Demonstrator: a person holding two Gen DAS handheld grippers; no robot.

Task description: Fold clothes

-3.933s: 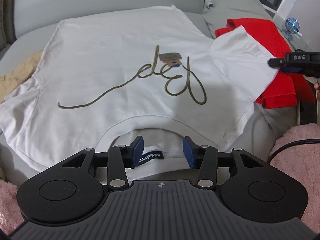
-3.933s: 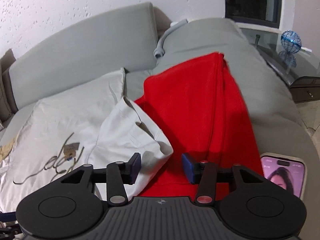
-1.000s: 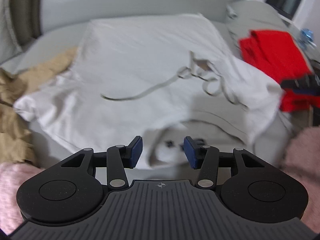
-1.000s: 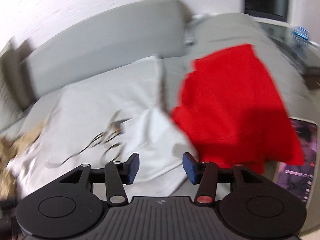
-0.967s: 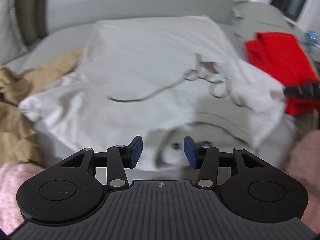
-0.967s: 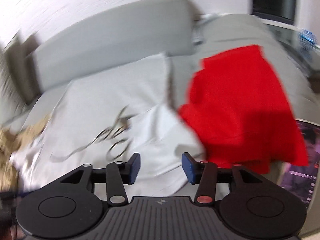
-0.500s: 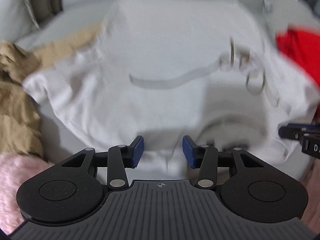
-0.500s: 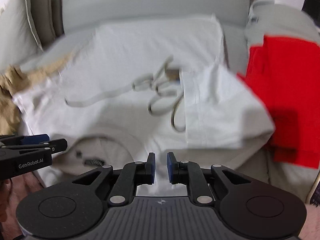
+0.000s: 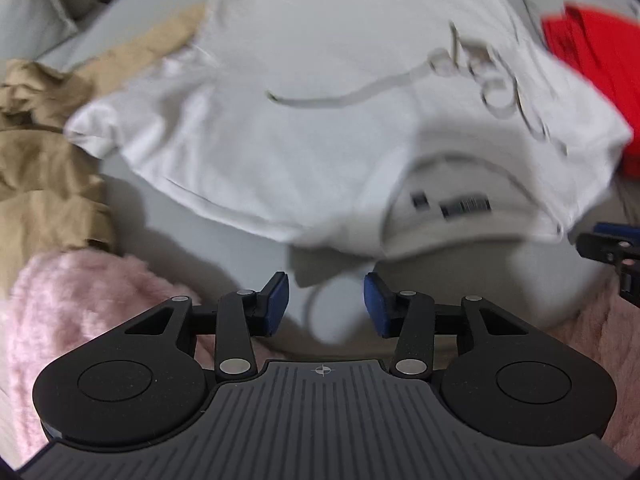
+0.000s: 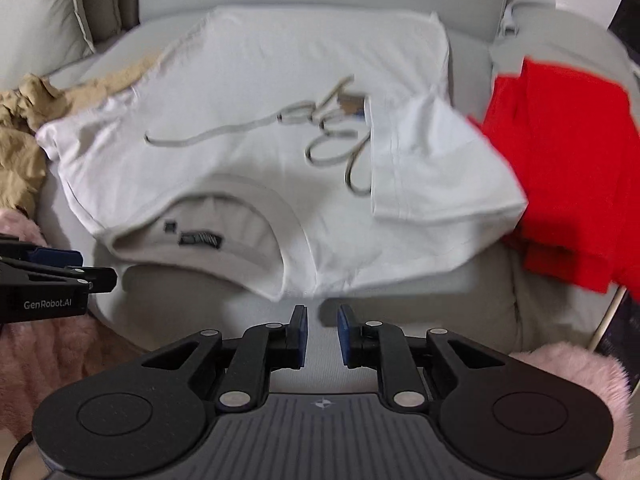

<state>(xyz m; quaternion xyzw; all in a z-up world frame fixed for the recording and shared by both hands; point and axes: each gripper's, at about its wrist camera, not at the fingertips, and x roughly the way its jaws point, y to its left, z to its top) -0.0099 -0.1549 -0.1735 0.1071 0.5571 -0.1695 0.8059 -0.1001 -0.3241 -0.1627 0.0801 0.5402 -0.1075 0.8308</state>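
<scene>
The white T-shirt lies spread front-up across the grey sofa seat, collar toward the seat's front edge, one sleeve folded over its looping script print; the right gripper hangs just off the collar edge, its jaws opening from a narrow gap with only bare seat between them; the left gripper stands apart, a blurred bit of white cloth between its pads, untouched; red clothes touch the shirt's far-right side, tan clothes its left, pink fleece at the front corner.
</scene>
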